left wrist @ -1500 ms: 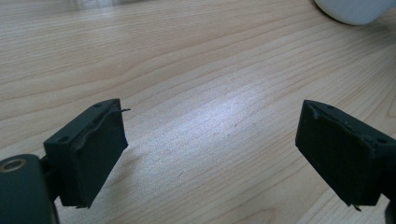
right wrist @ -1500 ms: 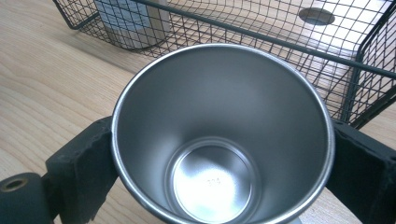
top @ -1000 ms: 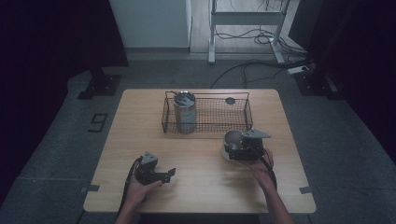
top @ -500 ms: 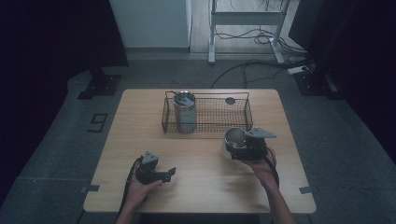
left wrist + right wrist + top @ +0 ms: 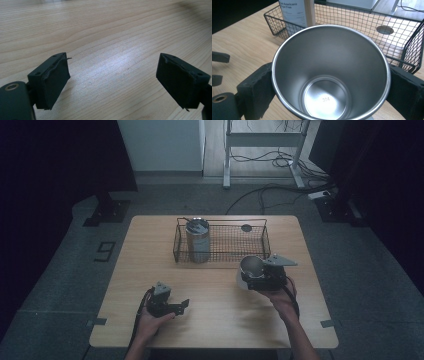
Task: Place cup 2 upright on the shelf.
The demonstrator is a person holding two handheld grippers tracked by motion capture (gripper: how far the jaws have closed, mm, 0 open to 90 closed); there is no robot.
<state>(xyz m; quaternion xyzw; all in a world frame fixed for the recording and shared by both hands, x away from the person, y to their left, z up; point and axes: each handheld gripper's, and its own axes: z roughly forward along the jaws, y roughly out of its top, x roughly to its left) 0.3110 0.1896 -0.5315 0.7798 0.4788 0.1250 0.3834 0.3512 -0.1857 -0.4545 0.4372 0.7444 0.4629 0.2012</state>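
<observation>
A steel cup (image 5: 249, 269) is tipped with its empty inside (image 5: 329, 75) facing the right gripper view. My right gripper (image 5: 251, 276) is shut on it, one black pad against each side of the wall (image 5: 329, 93). It hovers just in front of the wire basket (image 5: 220, 222). My left gripper (image 5: 183, 305) rests low over the bare wood near the front left of the table. Its jaws (image 5: 113, 80) have just been closing, a gap is still between them, and nothing sits in it.
A tall metal can (image 5: 197, 240) with a printed label (image 5: 294, 11) stands in the basket's left end (image 5: 274, 23). A round hole (image 5: 246, 227) is in the tabletop behind the basket. Cables and a frame lie on the floor beyond the table.
The right gripper with the cup has shifted slightly toward the basket. The left hand has stayed in place.
</observation>
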